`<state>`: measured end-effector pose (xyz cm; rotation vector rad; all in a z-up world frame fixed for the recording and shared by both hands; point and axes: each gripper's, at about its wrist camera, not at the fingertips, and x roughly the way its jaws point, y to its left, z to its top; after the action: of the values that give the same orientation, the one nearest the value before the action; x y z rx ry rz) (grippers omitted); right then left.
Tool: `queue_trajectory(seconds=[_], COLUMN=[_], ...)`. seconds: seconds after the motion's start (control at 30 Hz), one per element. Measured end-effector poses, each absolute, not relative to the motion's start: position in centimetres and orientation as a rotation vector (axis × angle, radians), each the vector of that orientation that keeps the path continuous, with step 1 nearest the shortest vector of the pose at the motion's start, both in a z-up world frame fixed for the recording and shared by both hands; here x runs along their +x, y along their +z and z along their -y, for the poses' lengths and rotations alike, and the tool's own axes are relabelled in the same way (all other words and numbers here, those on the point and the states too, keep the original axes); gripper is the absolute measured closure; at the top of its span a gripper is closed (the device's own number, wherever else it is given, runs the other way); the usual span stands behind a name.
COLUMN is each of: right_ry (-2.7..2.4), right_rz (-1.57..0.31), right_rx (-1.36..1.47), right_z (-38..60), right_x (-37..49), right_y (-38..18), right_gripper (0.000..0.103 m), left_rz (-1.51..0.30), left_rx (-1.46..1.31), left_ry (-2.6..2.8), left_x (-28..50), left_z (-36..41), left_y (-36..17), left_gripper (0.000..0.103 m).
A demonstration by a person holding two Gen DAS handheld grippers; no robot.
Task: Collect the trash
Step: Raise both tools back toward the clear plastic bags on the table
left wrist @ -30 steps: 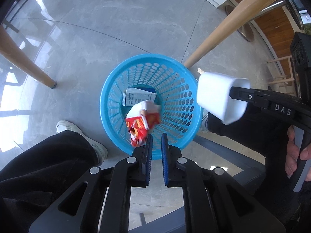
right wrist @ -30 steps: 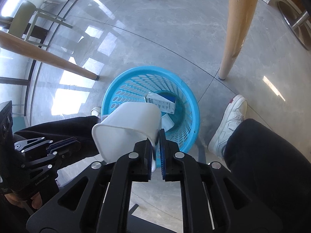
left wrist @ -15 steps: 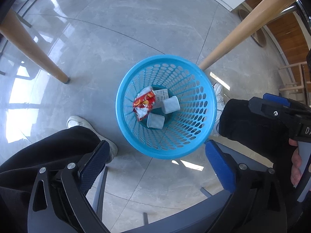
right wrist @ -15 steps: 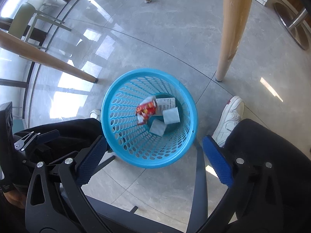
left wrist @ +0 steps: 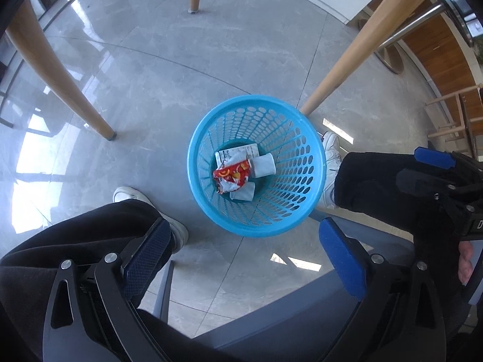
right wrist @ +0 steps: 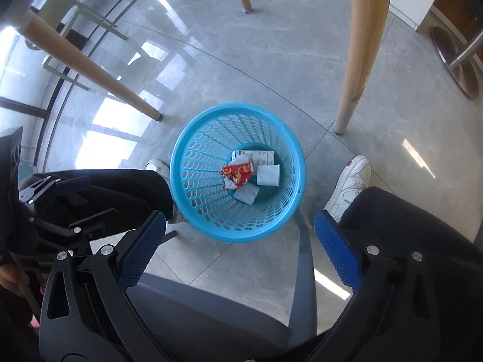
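A blue plastic basket (left wrist: 305,187) stands on the grey floor; it also shows in the right wrist view (right wrist: 193,187). Inside lie a red snack wrapper (left wrist: 233,175), two white paper cups (left wrist: 265,165) and a white printed carton (left wrist: 238,151). The same wrapper (right wrist: 237,175) and a cup (right wrist: 268,175) show in the right wrist view. My left gripper (left wrist: 241,256) is open and empty, high above the basket's near side. My right gripper (right wrist: 238,247) is open and empty, also above the near side. The right gripper's body shows at the right of the left wrist view (left wrist: 437,178).
Wooden table legs (left wrist: 347,60) (right wrist: 359,57) stand around the basket. The person's black-trousered legs and white shoes (left wrist: 330,150) (right wrist: 350,181) flank it. A grey chair seat edge (right wrist: 211,301) lies below the grippers.
One second ago the left gripper was shut on the red wrapper and the right on a white cup. Both opened, the items dropped into the basket, and both grippers have risen.
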<state>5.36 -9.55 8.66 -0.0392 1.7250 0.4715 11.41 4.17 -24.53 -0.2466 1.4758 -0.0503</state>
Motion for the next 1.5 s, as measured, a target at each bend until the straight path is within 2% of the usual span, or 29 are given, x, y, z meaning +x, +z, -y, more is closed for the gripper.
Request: queue_trajectory(seconds=[0.5, 1.03, 1.27, 1.5], right_ry=[0.561, 0.687, 0.710, 0.690], right_rz=[-1.497, -1.232, -1.112, -1.042], right_rx=[-0.159, -0.112, -0.038, 0.080], right_z=[10.7, 11.3, 12.1, 12.3], right_x=[1.7, 0.1, 1.4, 6.1], right_y=[20.1, 33.5, 39.0, 41.5], right_gripper=[0.009, 0.009, 0.009, 0.009], left_rz=[-1.292, -0.932, -0.799, -0.751], left_rx=[-0.146, -0.152, -0.124, -0.084], left_ry=[-0.052, 0.002, 0.034, 0.079], left_x=[5.9, 1.1, 1.8, 6.1], left_z=[-4.3, -4.9, -6.0, -8.3], left_y=[-17.2, -4.4, 0.8, 3.8], left_gripper=[0.006, 0.006, 0.006, 0.006])
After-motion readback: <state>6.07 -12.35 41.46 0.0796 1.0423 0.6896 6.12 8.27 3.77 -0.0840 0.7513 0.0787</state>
